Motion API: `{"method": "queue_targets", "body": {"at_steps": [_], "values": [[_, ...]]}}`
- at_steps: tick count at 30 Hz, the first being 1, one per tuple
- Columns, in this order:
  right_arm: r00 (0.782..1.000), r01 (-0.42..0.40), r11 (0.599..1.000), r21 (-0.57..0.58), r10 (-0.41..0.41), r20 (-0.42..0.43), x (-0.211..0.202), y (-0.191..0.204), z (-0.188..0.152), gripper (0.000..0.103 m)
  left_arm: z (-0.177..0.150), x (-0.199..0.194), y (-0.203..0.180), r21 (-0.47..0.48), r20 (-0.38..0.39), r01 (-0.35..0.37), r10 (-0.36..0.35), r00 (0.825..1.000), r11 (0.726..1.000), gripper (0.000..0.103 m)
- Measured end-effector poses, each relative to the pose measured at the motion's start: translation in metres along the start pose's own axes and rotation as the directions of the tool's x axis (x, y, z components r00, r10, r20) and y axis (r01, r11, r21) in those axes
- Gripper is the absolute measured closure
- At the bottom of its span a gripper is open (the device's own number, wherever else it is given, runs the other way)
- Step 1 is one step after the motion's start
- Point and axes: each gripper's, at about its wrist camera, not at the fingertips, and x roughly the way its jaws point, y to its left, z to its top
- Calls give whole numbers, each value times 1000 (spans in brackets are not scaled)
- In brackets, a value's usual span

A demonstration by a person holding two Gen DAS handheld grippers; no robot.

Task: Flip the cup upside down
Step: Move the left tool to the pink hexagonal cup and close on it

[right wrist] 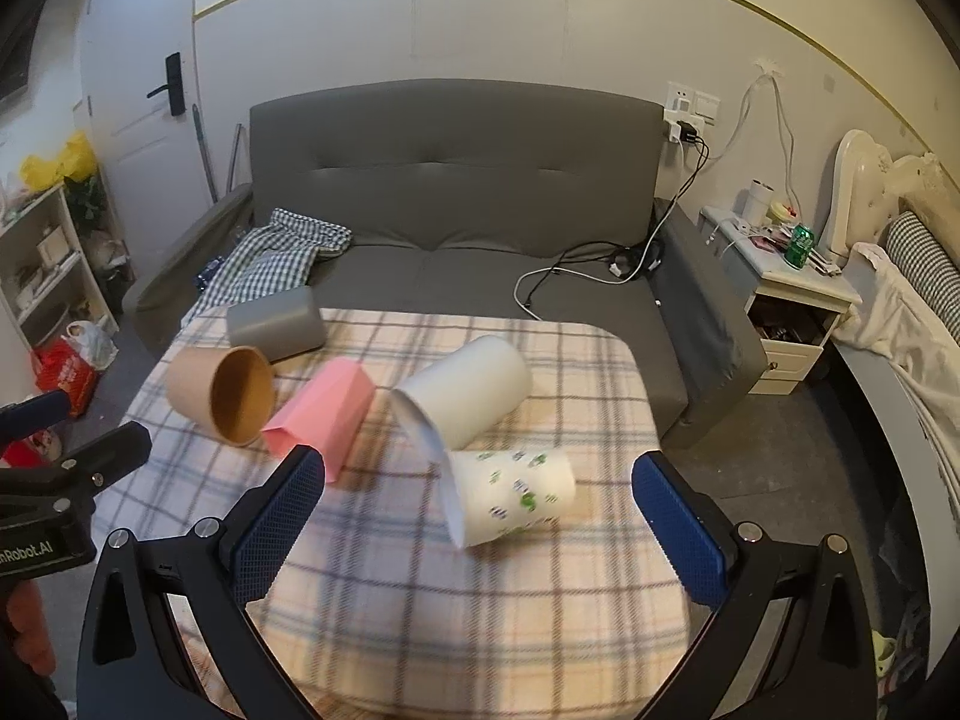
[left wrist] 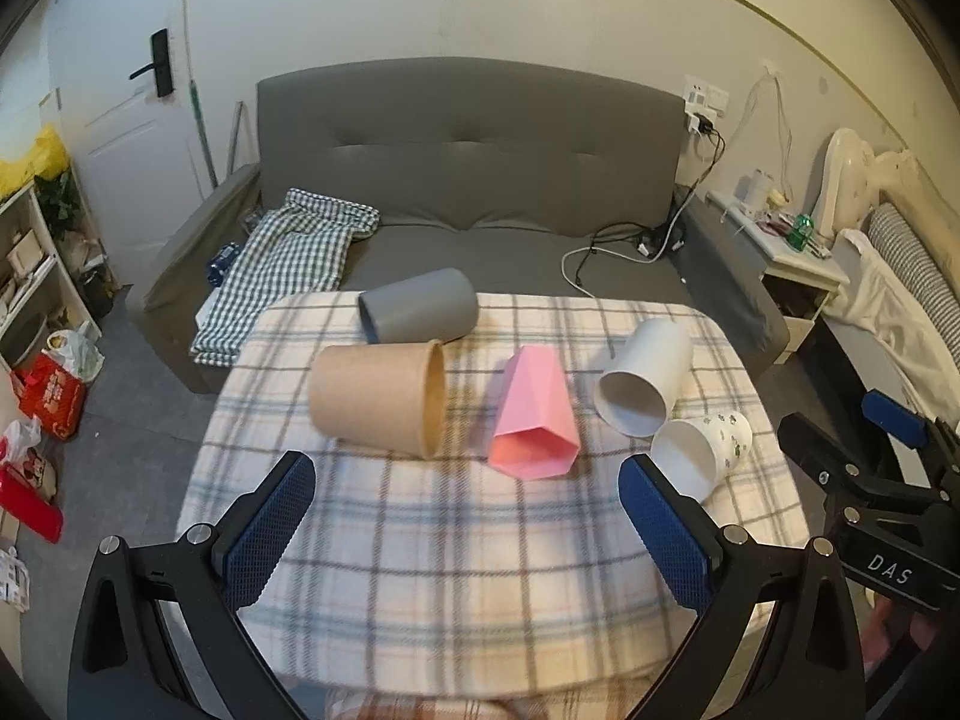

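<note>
A table (left wrist: 420, 540) under a plaid cloth carries five cups, all lying on their sides, so nothing has been turned upside down yet and the whole job is left. Largest is the brown paper cup (left wrist: 375, 399) at the left, touching the grey cup (left wrist: 420, 306) behind it. The plain white cup (left wrist: 645, 381) lies to the right, and the pink faceted cup (left wrist: 534, 414) sits between brown and white. Smallest is the white cup with green prints (right wrist: 510, 495), just beside the plain white one; blur makes actual contact hard to judge.

The left gripper (left wrist: 465, 516) hangs spread wide and empty, short of the pink cup. The right gripper (right wrist: 477, 516) is likewise spread and empty, the printed cup lying just ahead between its fingers, ungrasped.
</note>
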Motion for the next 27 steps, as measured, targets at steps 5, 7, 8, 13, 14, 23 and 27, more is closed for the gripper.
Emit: {"method": "queue_targets", "body": {"at_steps": [5,7,8,13,14,23,27], "values": [[1000,4,1000,11,-3,-30,29,-15,6,0,7,36,-22,35,-54,9,-7,999,999,0],[999,5,1000,21,-4,-45,41,-22,6,0,8,52,-31,47,-77,16,-13,997,999,0],[999,6,1000,27,-5,-52,47,-25,6,0,8,59,-34,54,-83,19,-15,996,998,0],[996,6,998,57,-1,-88,69,-40,-1,0,10,90,-48,86,-106,18,-9,994,996,1],[995,6,998,60,0,-95,73,-42,-3,0,9,97,-49,89,-116,13,-3,993,996,1],[989,-1,996,90,14,-147,95,-53,-18,0,-3,145,-54,99,-219,20,2,976,995,35],[988,2,995,100,14,-155,96,-56,-23,0,-7,147,-52,109,-225,14,11,974,994,39]]}}
